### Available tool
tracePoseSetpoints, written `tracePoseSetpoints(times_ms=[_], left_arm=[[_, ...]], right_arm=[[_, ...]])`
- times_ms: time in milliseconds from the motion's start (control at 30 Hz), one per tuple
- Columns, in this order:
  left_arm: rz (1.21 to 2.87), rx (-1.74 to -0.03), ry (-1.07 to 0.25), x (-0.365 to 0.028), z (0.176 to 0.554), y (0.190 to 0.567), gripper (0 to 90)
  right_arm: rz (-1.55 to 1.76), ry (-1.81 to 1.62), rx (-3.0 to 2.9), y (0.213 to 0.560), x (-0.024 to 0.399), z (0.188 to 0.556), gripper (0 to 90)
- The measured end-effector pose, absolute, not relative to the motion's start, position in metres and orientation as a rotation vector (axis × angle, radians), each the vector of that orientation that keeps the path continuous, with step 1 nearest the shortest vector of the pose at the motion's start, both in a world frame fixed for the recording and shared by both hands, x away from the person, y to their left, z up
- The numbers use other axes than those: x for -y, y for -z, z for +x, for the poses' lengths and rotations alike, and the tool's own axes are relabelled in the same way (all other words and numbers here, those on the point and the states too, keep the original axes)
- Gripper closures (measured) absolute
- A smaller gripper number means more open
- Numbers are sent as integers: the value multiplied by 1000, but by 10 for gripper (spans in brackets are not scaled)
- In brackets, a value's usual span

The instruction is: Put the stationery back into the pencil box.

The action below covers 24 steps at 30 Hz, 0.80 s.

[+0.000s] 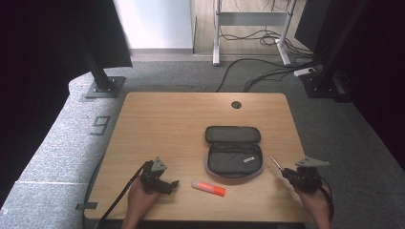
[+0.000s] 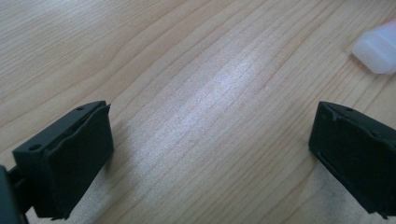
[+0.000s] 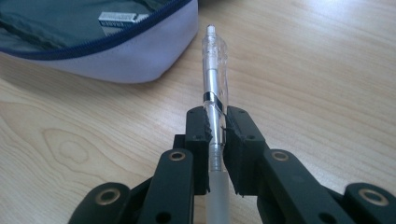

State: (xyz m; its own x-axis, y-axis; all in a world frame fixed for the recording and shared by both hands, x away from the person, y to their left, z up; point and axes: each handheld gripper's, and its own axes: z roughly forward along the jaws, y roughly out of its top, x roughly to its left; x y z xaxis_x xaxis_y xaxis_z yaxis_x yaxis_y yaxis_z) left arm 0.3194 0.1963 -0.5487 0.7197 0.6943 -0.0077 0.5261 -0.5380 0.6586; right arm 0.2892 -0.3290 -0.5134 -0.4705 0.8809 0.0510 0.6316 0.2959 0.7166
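Between the jaws of your right gripper (image 3: 215, 122) sits a clear pen (image 3: 215, 79), clamped around its barrel, so that claw is closed tight on it. Seen from the right gripper view, the pen runs straight out along the jaws, its clicker end pointing past the rounded corner of the open pencil case (image 3: 116, 56), close beside the case's edge but not touching it. From the high view, your right gripper (image 1: 285, 173) hovers off the case's (image 1: 234, 157) right side, the pen (image 1: 276, 163) angled toward it. Your left gripper (image 1: 168, 185) rests low over the table (image 1: 157, 124) with jaws spread wide and nothing between them; a glue stick (image 1: 208, 188) lies just to its right, apart from it.
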Motion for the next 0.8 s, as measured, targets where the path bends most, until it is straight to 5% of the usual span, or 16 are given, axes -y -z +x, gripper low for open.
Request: tracePoseSetpoints(times_ms=[800], left_arm=[[2272,-921,-336,-196,319,549,0]], right_arm=[[1293,-1046,-2225,485,327,297,788]])
